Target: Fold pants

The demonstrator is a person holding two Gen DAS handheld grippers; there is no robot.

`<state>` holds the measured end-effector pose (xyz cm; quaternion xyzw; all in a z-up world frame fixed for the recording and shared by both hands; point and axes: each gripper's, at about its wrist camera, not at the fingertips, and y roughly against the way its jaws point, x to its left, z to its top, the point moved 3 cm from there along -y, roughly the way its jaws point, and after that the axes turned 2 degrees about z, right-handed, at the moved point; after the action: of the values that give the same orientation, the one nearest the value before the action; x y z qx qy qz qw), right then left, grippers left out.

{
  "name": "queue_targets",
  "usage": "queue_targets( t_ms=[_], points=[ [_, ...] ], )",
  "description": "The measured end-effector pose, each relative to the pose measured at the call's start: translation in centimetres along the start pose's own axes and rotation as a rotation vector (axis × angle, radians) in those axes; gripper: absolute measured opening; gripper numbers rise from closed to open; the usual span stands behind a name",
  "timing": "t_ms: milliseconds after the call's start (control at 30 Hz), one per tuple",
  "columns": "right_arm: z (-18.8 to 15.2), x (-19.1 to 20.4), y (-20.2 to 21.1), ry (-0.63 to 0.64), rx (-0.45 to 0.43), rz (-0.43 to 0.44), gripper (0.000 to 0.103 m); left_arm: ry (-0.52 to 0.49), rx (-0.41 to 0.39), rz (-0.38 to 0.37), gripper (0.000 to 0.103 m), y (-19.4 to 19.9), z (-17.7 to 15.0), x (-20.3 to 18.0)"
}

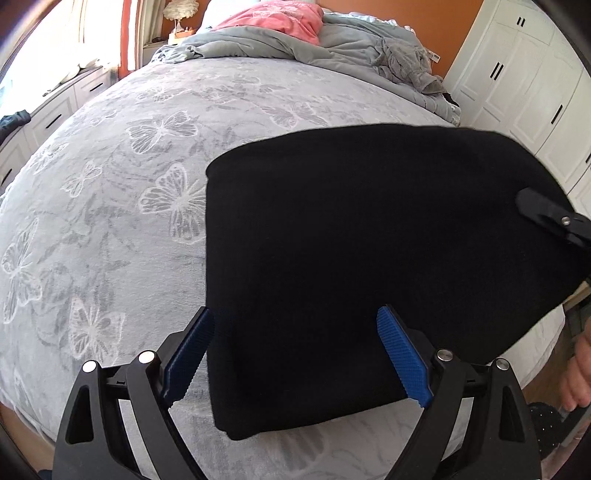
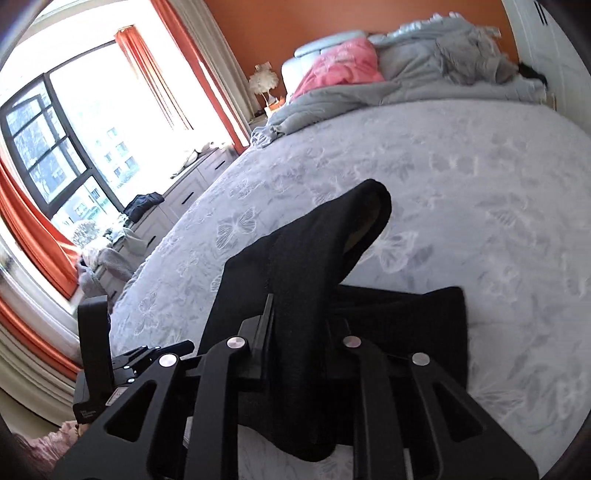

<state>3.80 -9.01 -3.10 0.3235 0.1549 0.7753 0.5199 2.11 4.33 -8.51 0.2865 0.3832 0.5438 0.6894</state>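
Pants half-folded on the bed, one claw clamped on them

Black pants (image 1: 369,258) lie as a folded slab on the butterfly-patterned grey bedspread (image 1: 129,184), directly ahead of the left claw (image 1: 295,354). That claw is spread wide, its blue ribbed pads (image 1: 400,354) straddling the near part of the cloth without pinching it; the left pad sits just at the slab's left edge. In the left wrist view the folded pants' long axis runs from the claw's near side up and off to its right, where the right claw (image 1: 546,214) enters and meets the cloth's far right edge.

In the right wrist view the right claw (image 2: 301,325) is closed on a fold of the pants (image 2: 314,258), the fabric squeezed between its black fingers. A lifted tongue of cloth rises ahead of the claw and tips away to its upper right, its rounded end raised off the bedspread (image 2: 480,184). The rest of the pants lies flat just beyond and to the right of the fingers.

Far ahead of both claws, a crumpled grey quilt (image 1: 258,40) and a pink cloth (image 1: 280,18) lie at the bed's head.
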Motion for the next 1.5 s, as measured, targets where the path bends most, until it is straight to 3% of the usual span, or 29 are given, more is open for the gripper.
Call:
queue_targets(
  t_ms=[67, 167, 200, 267, 367, 400, 467, 567, 633, 667, 700, 733, 833, 867, 900, 933, 967, 1033, 1067, 1100, 1200, 1267, 1333, 1400, 1433, 1500],
  points=[
    [-1.3, -1.4, -0.5, 0.027, 0.043, -0.102, 0.021, -0.007, 0.012, 0.005, 0.087, -0.2, -0.1, -0.2],
    [-6.1, -7.4, -6.0, -0.065, 0.268, -0.214, 0.025, 0.018, 0.047, -0.019, 0.087, -0.7, -0.3, -0.2],
    [-7.3, -8.9, -6.8, -0.126, 0.306, -0.215, 0.027, 0.036, 0.056, -0.035, 0.087, -0.8, -0.3, 0.0],
    [-6.9, -9.3, -4.6, -0.188, 0.214, -0.153, 0.030, 0.068, 0.066, -0.054, 0.087, -0.6, -0.2, 0.7],
    [-4.9, -9.7, -1.7, -0.159, 0.119, -0.204, 0.071, 0.110, 0.048, -0.033, 0.087, -0.3, 0.0, 2.3],
    [-4.9, -10.1, -1.8, -0.162, 0.128, -0.202, 0.073, 0.127, 0.048, -0.030, 0.087, -0.4, 0.1, 2.9],
    [-5.6, -11.8, -3.2, -0.217, 0.197, -0.197, 0.073, 0.188, 0.092, -0.054, 0.087, -1.4, 0.0, 3.9],
    [-7.4, -13.6, -6.1, -0.353, 0.272, -0.111, 0.073, 0.279, 0.232, -0.164, 0.087, -4.3, -0.7, 4.8],
    [-8.0, -13.5, -7.3, -0.375, 0.281, -0.072, 0.061, 0.352, 0.287, -0.247, 0.085, -5.9, -1.1, 5.5],
    [-7.9, -13.0, -7.4, -0.362, 0.274, -0.058, 0.045, 0.362, 0.273, -0.273, 0.073, -6.0, -0.9, 5.8],
    [-7.5, -12.4, -7.2, -0.356, 0.267, -0.043, 0.038, 0.351, 0.280, -0.342, 0.039, -5.8, -0.5, 5.5],
    [-6.9, -11.7, -6.6, -0.373, 0.263, -0.033, 0.037, 0.356, 0.270, -0.349, 0.031, -5.1, -0.1, 5.6],
    [-4.5, -8.6, -3.0, -0.340, 0.149, 0.065, 0.034, 0.320, 0.172, -0.378, 0.025, -0.9, 1.1, 5.7],
    [-4.2, -7.6, -2.0, -0.316, 0.128, 0.085, 0.036, 0.315, 0.156, -0.373, 0.026, 0.3, 1.1, 6.1],
    [-4.5, -7.1, -1.5, -0.299, 0.125, 0.085, 0.044, 0.321, 0.145, -0.351, 0.029, 1.0, 0.9, 6.6],
    [-5.2, -7.0, -2.0, -0.271, 0.143, 0.058, 0.049, 0.322, 0.143, -0.308, 0.040, 1.0, 0.5, 7.1],
    [-6.3, -7.4, -3.1, -0.234, 0.193, 0.008, 0.052, 0.315, 0.150, -0.251, 0.044, 0.6, 0.0, 7.5],
    [-7.7, -9.3, -3.5, -0.255, 0.221, -0.158, 0.041, 0.301, 0.166, -0.114, 0.039, 0.2, -0.8, 7.6],
    [-7.5, -9.8, -2.4, -0.294, 0.164, -0.157, 0.028, 0.281, 0.134, -0.084, 0.039, 1.0, -0.7, 7.7],
    [-6.8, -9.5, -1.0, -0.312, 0.083, -0.088, 0.010, 0.250, 0.070, -0.082, 0.044, 2.2, -0.3, 7.5],
    [-3.9, -5.8, 0.2, -0.192, 0.027, -0.070, 0.004, 0.177, -0.112, -0.024, 0.065, 5.5, 0.6, 6.1],
    [-2.7, -2.9, -1.6, -0.115, 0.069, 0.000, 0.004, 0.116, -0.184, 0.042, 0.071, 6.0, 1.1, 4.6],
    [-2.7, -1.1, -4.3, -0.044, 0.118, 0.004, 0.005, 0.050, -0.181, 0.106, 0.071, 4.9, 2.1, 3.2],
    [-4.1, -4.8, -11.7, 0.015, 0.250, -0.254, 0.003, -0.006, -0.150, 0.151, 0.072, 3.1, 2.4, 1.9],
    [-4.6, -6.2, -12.8, -0.007, 0.264, -0.280, 0.000, -0.029, -0.125, 0.179, 0.072, 2.1, 2.4, 1.5],
    [-3.8, -6.4, -10.8, -0.089, 0.204, -0.216, 0.003, -0.062, -0.075, 0.209, 0.072, 0.0, 1.9, 1.1]
  ],
)
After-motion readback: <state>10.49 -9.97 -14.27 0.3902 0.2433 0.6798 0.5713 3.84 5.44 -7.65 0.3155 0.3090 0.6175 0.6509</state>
